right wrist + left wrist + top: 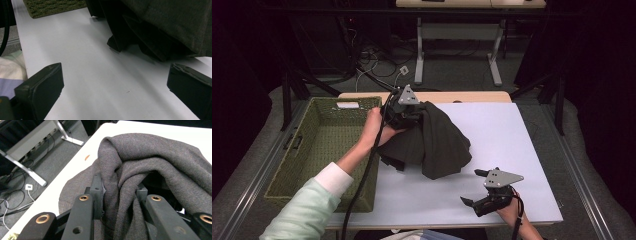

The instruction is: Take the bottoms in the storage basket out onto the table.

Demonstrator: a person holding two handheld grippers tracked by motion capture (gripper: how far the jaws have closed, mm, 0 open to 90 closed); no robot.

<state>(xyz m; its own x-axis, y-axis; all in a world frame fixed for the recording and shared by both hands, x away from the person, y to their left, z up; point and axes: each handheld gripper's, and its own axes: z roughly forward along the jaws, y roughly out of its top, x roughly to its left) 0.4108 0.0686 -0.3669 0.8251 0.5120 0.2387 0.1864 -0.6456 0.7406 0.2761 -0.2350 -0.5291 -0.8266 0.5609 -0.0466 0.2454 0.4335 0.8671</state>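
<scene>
Because the dark cloth (pixel 437 145) is soft and limp (it sags in folds over the white table (pixel 512 150), beside the basket (pixel 319 145)), keep your left gripper (pixel 120 192) clamped on its bunched fold; your right gripper (pixel 477 187) gapes wide, empty.

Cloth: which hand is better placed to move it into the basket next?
Left, likely. The left gripper is shut on the cloth, right beside the basket. The right gripper sits open on the table, holding nothing.
</scene>
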